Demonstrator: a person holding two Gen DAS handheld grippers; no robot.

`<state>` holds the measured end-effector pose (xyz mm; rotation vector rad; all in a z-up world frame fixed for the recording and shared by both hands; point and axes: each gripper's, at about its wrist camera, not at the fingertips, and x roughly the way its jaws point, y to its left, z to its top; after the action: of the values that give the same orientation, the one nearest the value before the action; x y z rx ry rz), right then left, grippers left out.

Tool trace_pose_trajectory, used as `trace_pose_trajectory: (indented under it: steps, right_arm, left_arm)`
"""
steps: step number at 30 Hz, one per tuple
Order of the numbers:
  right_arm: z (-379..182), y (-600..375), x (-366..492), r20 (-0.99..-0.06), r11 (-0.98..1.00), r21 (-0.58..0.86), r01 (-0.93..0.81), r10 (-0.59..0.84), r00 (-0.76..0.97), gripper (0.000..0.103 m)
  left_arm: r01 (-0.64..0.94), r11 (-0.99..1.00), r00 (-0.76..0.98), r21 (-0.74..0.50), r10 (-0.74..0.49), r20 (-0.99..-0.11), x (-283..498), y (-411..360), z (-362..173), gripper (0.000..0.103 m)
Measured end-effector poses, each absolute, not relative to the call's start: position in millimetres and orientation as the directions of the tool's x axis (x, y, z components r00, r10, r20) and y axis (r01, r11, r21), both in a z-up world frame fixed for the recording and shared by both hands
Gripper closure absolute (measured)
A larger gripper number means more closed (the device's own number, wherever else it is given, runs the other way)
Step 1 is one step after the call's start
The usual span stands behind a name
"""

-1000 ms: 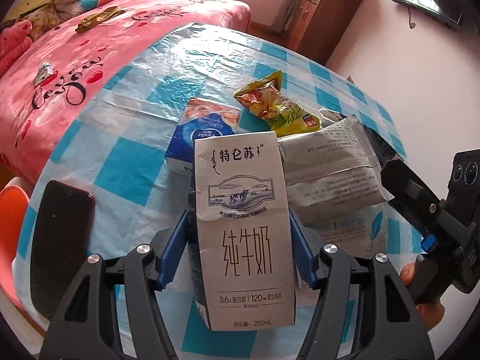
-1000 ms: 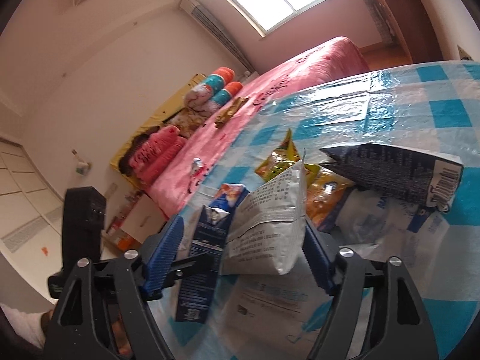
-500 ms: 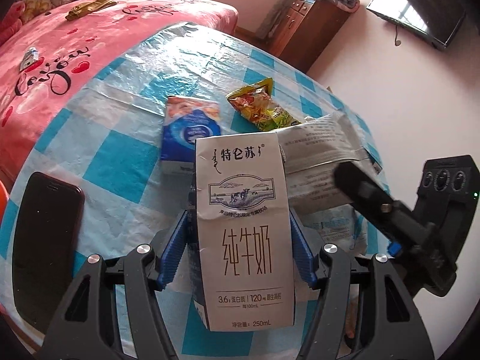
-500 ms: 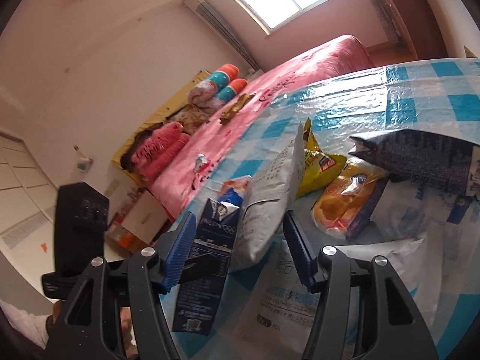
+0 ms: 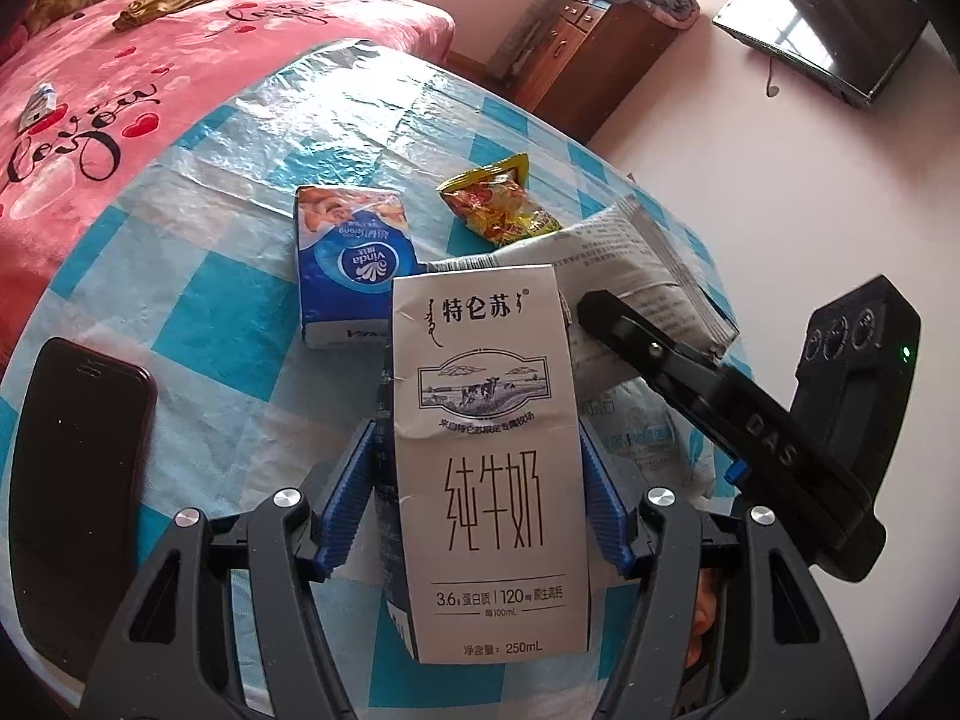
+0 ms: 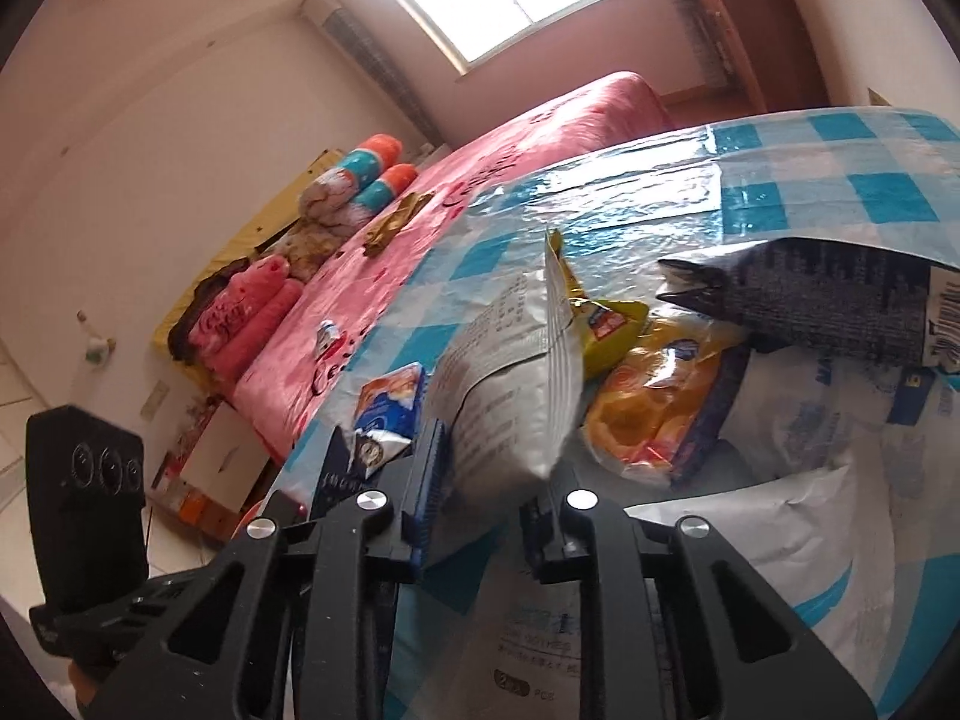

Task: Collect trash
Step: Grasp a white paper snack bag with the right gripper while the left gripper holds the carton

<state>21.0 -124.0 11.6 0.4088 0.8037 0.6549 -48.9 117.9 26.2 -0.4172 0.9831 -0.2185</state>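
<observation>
On the checked surface (image 5: 198,324): trash lies scattered over the blue-and-white cloth, and both hands are busy with it!
Left hand-held gripper (image 5: 477,501): clamped on the milk carton (image 5: 489,462), blue pads pressing its two side walls, carton raised with its long axis running along the fingers.
Right hand-held gripper (image 6: 480,501): jaws have just been closing, and the silver pouch (image 6: 510,384) sits between them, pinched at its near corner, the pads pressing on the foil.
Pouch, where it lies: standing on edge, long axis leading away from the right hand-held gripper toward the far side of the surface; seen from the left wrist it runs just right of the carton.
Still to collect: tissue pack (image 5: 354,267) far left of the carton, yellow snack bag (image 5: 498,210) beyond it, orange wrapper (image 6: 654,402) and dark printed bag (image 6: 828,306) right of the pouch.
Nearer hand: right for the wrapper and dark bag, left for the tissue pack, by my reading.
Not trash: the phone (image 5: 72,480) at near left.
Next call: lift both catches clear, I judge; no bin shows in either view.
</observation>
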Motion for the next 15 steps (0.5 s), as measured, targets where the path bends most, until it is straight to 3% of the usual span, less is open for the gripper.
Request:
trace_pose_trajectory:
  steps: [7, 15]
  right_arm:
    - [21, -127, 9, -0.530, 0.762, 0.544, -0.351, 0.637, 0.560, 0.089]
    - [47, -133, -10, -0.531, 0.809, 0.477, -0.342, 0.576, 0.621, 0.090]
  left_arm:
    - [0.009, 0.892, 0.550, -0.453, -0.383, -0.743, -55, 122, 26, 0.039]
    - [0.060, 0.887, 0.589, -0.458, -0.402, -0.701, -65, 129, 43, 0.039]
